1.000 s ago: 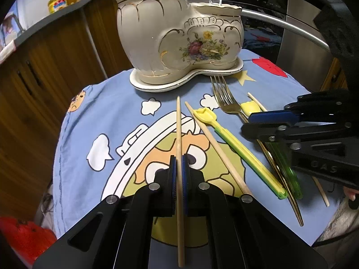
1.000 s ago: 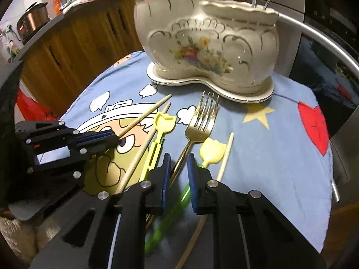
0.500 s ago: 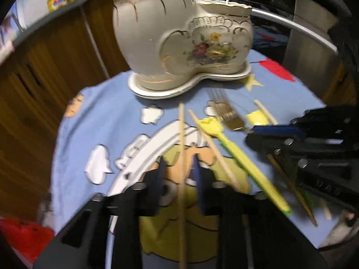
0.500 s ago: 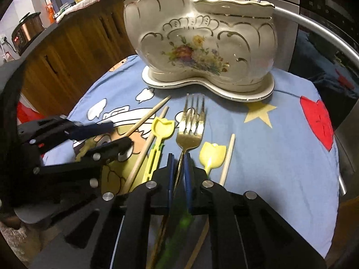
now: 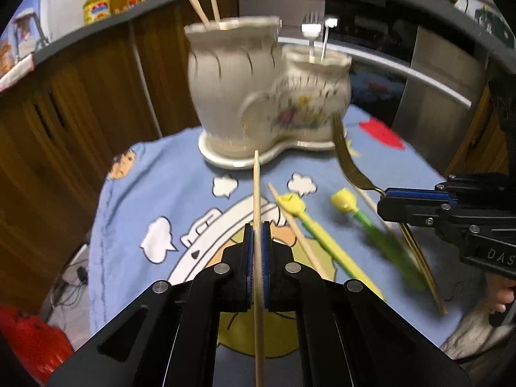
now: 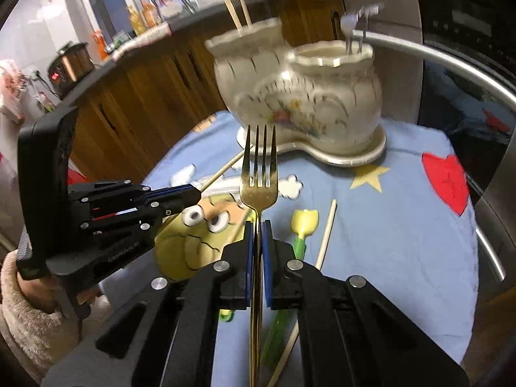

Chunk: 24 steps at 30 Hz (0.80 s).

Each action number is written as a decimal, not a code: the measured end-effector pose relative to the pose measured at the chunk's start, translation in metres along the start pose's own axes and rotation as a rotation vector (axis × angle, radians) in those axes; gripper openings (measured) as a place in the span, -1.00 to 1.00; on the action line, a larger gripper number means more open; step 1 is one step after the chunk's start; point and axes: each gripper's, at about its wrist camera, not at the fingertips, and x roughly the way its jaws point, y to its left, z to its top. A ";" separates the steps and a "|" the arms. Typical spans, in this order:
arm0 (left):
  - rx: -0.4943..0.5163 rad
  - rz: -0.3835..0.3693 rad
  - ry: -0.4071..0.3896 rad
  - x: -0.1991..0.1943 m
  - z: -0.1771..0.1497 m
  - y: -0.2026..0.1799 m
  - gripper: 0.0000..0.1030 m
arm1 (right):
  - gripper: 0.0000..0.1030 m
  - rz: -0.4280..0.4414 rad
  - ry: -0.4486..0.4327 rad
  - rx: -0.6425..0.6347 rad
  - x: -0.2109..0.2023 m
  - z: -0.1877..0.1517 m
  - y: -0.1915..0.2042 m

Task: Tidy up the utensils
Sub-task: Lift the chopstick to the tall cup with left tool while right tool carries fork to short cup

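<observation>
The left gripper (image 5: pixel 257 251) is clamped on a wooden chopstick (image 5: pixel 256 193), which runs straight up between the blue pads and ends near the base of the holder. The right gripper (image 6: pixel 257 251) is clamped on the thin handle of a gold fork (image 6: pixel 259 174), tines up and pointing toward the holder, the fork lifted clear of the cloth. In the left view the same fork (image 5: pixel 346 158) sticks out from the right gripper (image 5: pixel 387 198), whose black body carries the raised letters "DAS" (the rest runs off the edge). In the right view the left gripper (image 6: pixel 190 196) shows faint writing on its side that seems to begin "Gen" but is too blurred to read further; a hand in a fuzzy sleeve (image 6: pixel 29 316) holds it.

Beyond the grippers, a second chopstick (image 5: pixel 295 229), a yellow tulip-headed utensil (image 5: pixel 322 235) and a green-stemmed one with a yellow tulip head (image 5: pixel 364 219) lie on the blue cartoon cloth (image 5: pixel 129 225) covering the desk. Another pale stick (image 6: pixel 326 232) lies beside the green-stemmed one.

At the far edge stands a cream ceramic holder (image 5: pixel 267 96) with a flower print (two compartments on one base). Two chopsticks (image 5: pixel 206 3) stand in the taller compartment; a silver fork (image 5: pixel 311 32) and another handle stand in the lower one.
</observation>
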 end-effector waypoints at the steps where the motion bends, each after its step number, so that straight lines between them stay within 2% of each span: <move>1: -0.001 -0.006 -0.017 -0.006 0.001 0.000 -0.90 | -0.89 -0.004 -0.022 -0.015 -0.006 0.000 0.002; 5: -0.013 -0.047 -0.098 -0.027 0.004 0.000 -0.90 | -0.90 -0.001 -0.090 -0.038 -0.022 0.001 0.008; 10: -0.032 -0.086 -0.272 -0.054 0.014 -0.001 -0.90 | -0.90 -0.024 -0.208 -0.058 -0.042 0.005 0.012; 14: -0.043 -0.077 -0.395 -0.064 0.023 0.000 -0.90 | -0.90 -0.050 -0.277 -0.099 -0.050 0.013 0.018; 22: -0.090 -0.040 -0.519 -0.068 0.062 0.013 -0.90 | -0.90 -0.119 -0.412 -0.135 -0.067 0.052 0.018; 24: -0.092 -0.032 -0.574 -0.071 0.078 0.016 -0.90 | -0.90 -0.136 -0.459 -0.126 -0.075 0.068 0.014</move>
